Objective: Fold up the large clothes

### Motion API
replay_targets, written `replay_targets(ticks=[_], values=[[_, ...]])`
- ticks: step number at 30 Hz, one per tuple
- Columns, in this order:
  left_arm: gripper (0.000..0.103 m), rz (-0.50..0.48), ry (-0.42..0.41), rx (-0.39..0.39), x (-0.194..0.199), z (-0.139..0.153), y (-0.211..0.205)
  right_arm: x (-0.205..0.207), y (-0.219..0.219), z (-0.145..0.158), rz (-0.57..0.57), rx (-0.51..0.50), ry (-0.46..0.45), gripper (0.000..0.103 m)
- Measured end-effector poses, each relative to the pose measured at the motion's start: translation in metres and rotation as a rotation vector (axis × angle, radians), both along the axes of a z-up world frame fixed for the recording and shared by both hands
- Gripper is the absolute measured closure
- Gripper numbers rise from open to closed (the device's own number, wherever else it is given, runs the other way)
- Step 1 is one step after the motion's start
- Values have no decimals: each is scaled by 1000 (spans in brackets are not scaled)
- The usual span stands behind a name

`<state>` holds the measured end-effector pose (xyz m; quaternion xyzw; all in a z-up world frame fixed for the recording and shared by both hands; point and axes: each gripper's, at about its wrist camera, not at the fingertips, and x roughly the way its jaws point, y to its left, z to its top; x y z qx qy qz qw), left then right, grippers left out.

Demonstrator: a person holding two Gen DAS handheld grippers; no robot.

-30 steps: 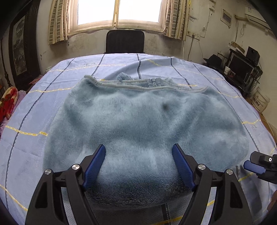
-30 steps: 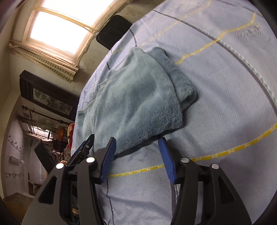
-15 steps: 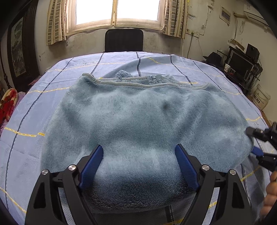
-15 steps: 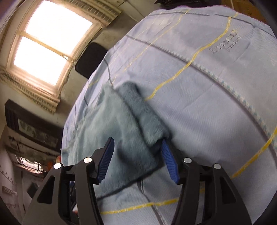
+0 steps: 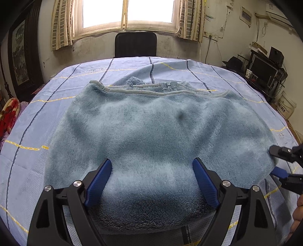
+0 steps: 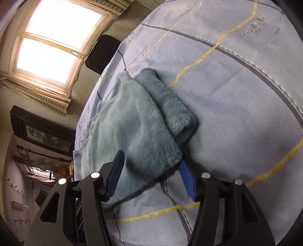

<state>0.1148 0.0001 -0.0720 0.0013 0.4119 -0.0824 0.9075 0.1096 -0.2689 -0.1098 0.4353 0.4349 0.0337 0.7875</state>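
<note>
While both sets of jaws stand wide apart and clamp nothing, the left gripper (image 5: pixel 151 181) straddles the near folded edge of a blue fleece garment (image 5: pixel 157 136), its blue pads (image 5: pixel 99 184) to either side of the thick pile, and the right gripper (image 6: pixel 149 174) brackets the garment's near right corner, one pad above the fleece and the other low beside it, close to the cloth below; whether either pad touches the pile cannot be told. That garment lies spread in the middle of a light blue bedsheet (image 5: pixel 47 113) crossed by dark and yellow lines, its piped hem and a zipper (image 5: pixel 168 87) along the far edge, and a sleeve (image 6: pixel 166 98) lies along its right side. In the left view the right gripper shows at the garment's right edge. Beyond the sheet stand a black chair (image 5: pixel 135 44), a bright window (image 5: pixel 126 15) with striped curtains, and a desk with a monitor (image 5: pixel 262 71) at right
</note>
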Motion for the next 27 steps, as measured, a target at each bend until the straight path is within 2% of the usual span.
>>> replay_targets(ticks=[8, 13, 17, 21, 27], values=[[14, -5, 5, -10, 2, -1, 1, 12, -2, 0, -24, -77, -39, 52], [14, -6, 7, -11, 3, -1, 1, 14, 4, 5, -9, -124, -42, 70], [16, -14, 18, -30, 5, 0, 5, 14, 17, 27, 29, -216, -103, 75], [27, -13, 56, -114, 10, 13, 24, 12, 44, 61, 95, -353, -197, 75], [28, 75, 10, -307, 13, 57, 93, 6, 111, 104, 239, -620, -352, 75]])
